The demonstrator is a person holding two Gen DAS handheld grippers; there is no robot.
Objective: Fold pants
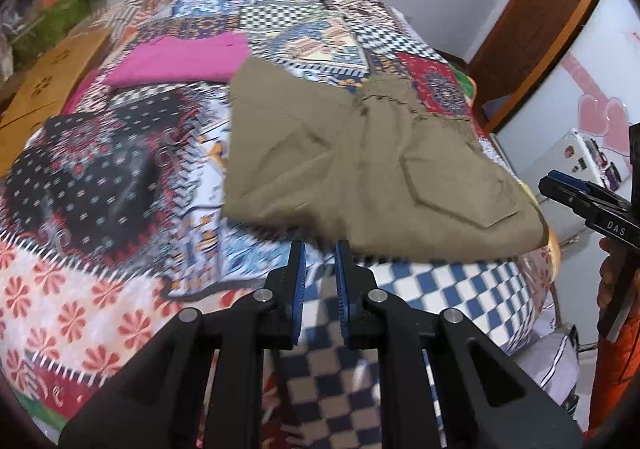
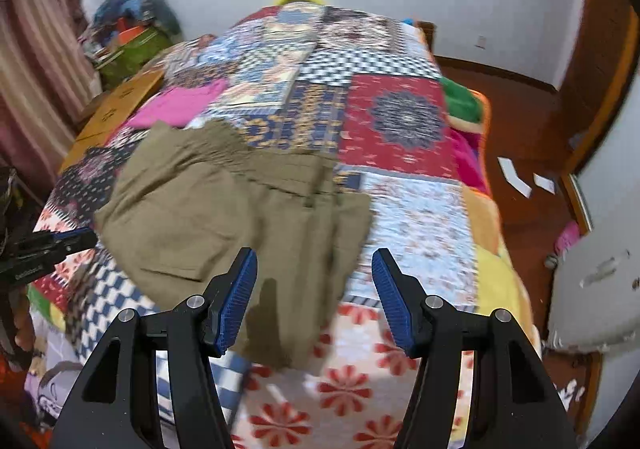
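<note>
Olive-khaki pants [image 1: 360,161] lie folded on a patchwork quilt on the bed, with a flap pocket facing up; they also show in the right wrist view [image 2: 224,209]. My left gripper [image 1: 320,249] hovers just short of their near edge, its blue pads a narrow gap apart with nothing between them. My right gripper [image 2: 314,261] is wide open and empty above the pants' near right corner. It shows at the right edge of the left wrist view [image 1: 560,189], and the left gripper shows at the left edge of the right wrist view [image 2: 86,239].
A pink folded garment [image 1: 180,61] lies farther back on the quilt [image 2: 400,121]. A cardboard box [image 1: 44,89] and a pile of bags [image 1: 52,1] stand left of the bed. The wooden floor with white papers [image 2: 516,173] is on the right.
</note>
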